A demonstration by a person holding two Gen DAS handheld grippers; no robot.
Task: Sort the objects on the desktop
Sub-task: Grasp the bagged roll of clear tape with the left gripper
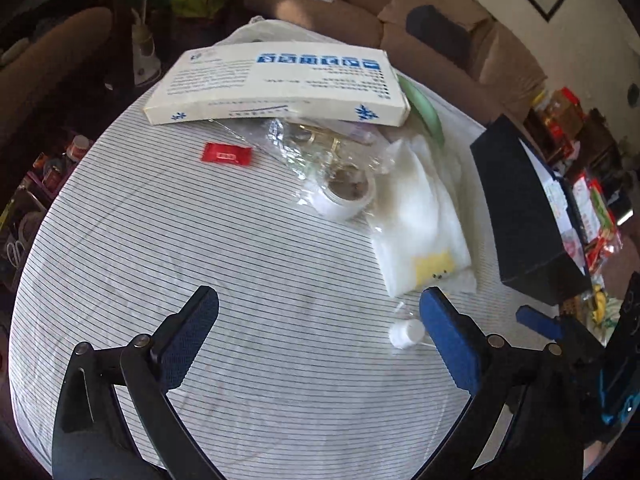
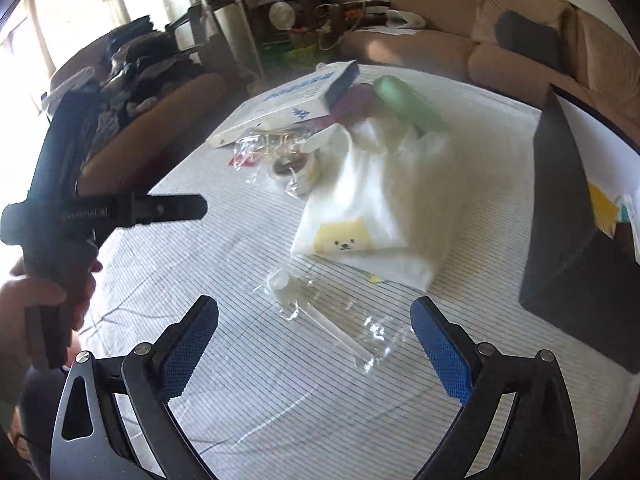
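Observation:
On the striped tablecloth lie a white box with blue print, a red packet, a tape roll in clear plastic, a white cloth pack with a yellow bear and a clear bag with a white cap. My left gripper is open and empty above the cloth, its right finger beside the cap. My right gripper is open and empty, hovering over the clear bag. The bear pack, tape roll and white box lie beyond.
An open black box stands at the table's right edge, also in the right wrist view. A green object lies behind the cloth pack. The left gripper's body is at the left. Sofas surround the table.

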